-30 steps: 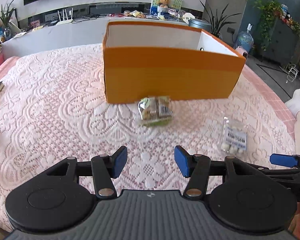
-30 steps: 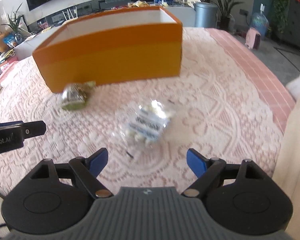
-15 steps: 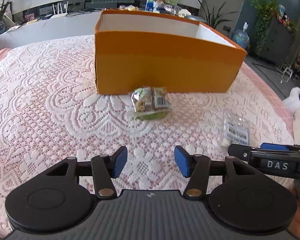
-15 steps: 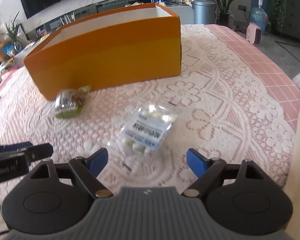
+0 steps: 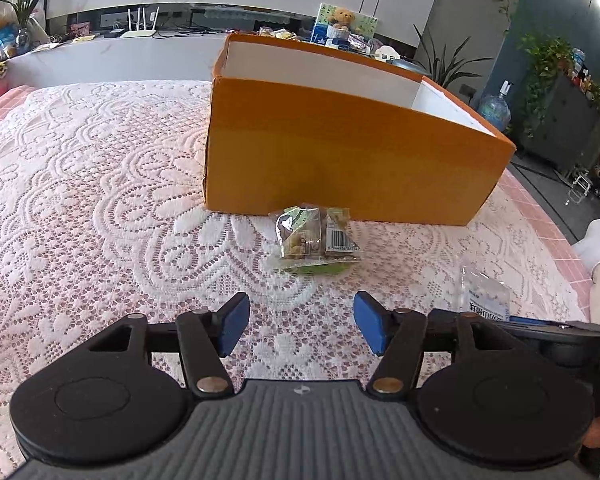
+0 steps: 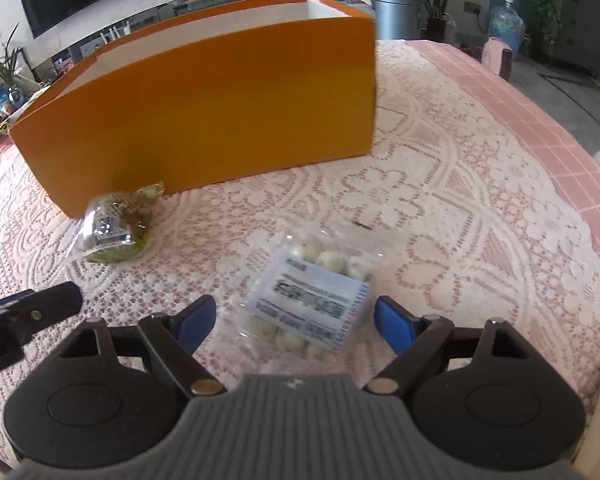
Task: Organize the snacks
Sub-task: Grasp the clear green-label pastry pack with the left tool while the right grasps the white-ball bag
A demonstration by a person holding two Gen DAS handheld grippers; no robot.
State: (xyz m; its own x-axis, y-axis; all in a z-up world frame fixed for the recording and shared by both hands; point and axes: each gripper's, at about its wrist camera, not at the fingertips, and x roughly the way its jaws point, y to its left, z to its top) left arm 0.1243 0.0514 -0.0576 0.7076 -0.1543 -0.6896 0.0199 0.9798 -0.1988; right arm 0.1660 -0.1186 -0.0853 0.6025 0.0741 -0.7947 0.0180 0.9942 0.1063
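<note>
An open orange box [image 5: 340,152] [image 6: 204,120] stands on the lace-covered table. A green-brown snack packet [image 5: 316,240] [image 6: 116,228] lies against its near wall. My left gripper [image 5: 300,326] hovers just short of that packet, its jaws opening and nothing between them. A clear bag of white sweets with a label [image 6: 312,300] [image 5: 484,296] lies to the right. My right gripper [image 6: 294,320] is open over it, the bag lying between its blue fingers without the pads pressing on it.
The white lace cloth [image 5: 100,208] covers a pink tablecloth [image 6: 540,128] that shows at the right edge. Behind the table run a low shelf with a router [image 5: 138,32], potted plants and a grey bin [image 6: 396,12]. A person's white sock [image 5: 596,240] shows at the right.
The left gripper's jaws have spread wider and its view has drawn closer to the green packet. The right gripper has come forward and down, so the sweets bag now lies between its fingers.
</note>
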